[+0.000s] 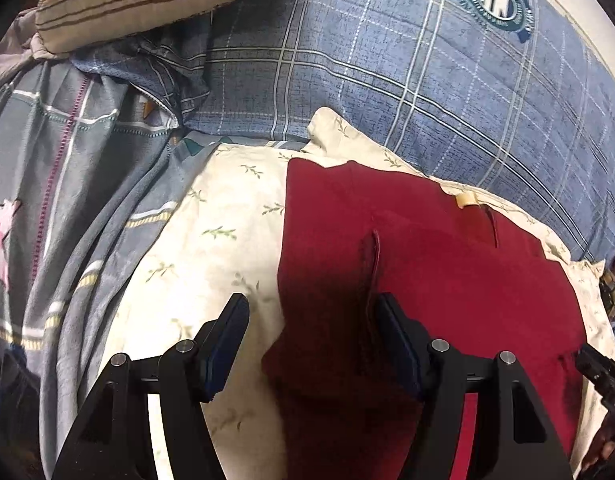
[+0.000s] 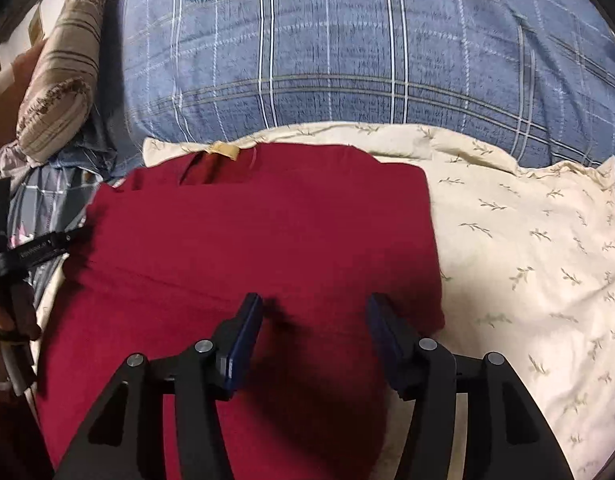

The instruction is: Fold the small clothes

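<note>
- Both your tools are released: the left gripper (image 1: 311, 344) stands spread over the left edge of the red garment (image 1: 427, 280), the right gripper (image 2: 315, 340) spread above it, neither holding cloth.
- The garment lies folded on the cream leaf-print pillow (image 2: 527, 240), its tan label (image 2: 223, 150) at twelve o'clock.
- Pinch deep at its three o'clock edge and you risk catching pillowcase too.
- Grab one layer only and the fold opens.
</note>
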